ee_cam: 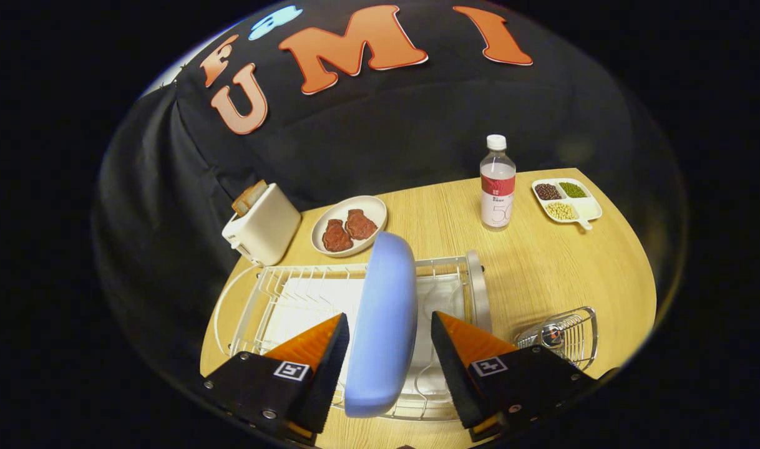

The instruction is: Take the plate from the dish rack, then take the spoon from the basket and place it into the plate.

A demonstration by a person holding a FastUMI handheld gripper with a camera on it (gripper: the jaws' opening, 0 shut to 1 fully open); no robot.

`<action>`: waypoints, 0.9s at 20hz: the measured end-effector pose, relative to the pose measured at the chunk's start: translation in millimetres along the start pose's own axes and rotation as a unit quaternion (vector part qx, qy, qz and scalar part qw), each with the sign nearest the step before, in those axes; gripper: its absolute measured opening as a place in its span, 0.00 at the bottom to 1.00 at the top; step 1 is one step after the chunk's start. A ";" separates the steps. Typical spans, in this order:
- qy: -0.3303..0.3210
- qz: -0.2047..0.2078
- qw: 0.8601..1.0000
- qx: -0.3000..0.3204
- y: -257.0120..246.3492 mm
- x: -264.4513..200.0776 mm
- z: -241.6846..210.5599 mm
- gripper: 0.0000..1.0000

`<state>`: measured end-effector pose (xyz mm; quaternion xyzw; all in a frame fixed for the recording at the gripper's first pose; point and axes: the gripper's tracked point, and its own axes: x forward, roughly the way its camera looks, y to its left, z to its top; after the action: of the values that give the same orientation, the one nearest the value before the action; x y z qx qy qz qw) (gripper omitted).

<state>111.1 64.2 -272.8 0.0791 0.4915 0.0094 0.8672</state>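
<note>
Currently the gripper sits low over the near edge of a wooden table, its two fingers spread apart. A blue plate stands on edge between them, upright in the white wire dish rack. The left finger lies close against the plate's left face near the bottom; whether it touches cannot be told. The right finger stands clear of the plate's right face, with a visible gap of rack between them. The plate is therefore not pinched.

The dish rack occupies the near left part of the table. Its wire slots run left of the plate, and a white tray lines its floor. A raised end rail closes the rack on the right, just beyond the right finger.

A small wire basket sits right of the rack, near the table's front edge and just behind the right finger. A shiny metal piece, apparently the spoon, lies inside it, largely hidden by the wires.

Beyond the rack, at the far left, stands a white toaster with a slice of bread rising from its slot. Right of it lies an oval dish holding two pieces of red meat. Farther right stands a capped bottle with a red label. At the far right corner rests a divided white tray with three kinds of beans.
</note>
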 end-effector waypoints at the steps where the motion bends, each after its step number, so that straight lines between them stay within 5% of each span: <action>1: 0.008 -0.005 1.000 -0.001 1.4 3.6 -3.0 0.72; 5: 0.014 -0.047 0.999 0.003 -3.0 2.8 2.0 0.46; 14: -0.068 -0.127 0.987 -0.066 -14.3 -38.3 47.3 0.32; 18: -0.072 -0.107 0.991 -0.038 -18.7 -59.5 41.8 0.24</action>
<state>114.9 34.8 -203.9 -0.0066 0.4323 -0.0705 0.8990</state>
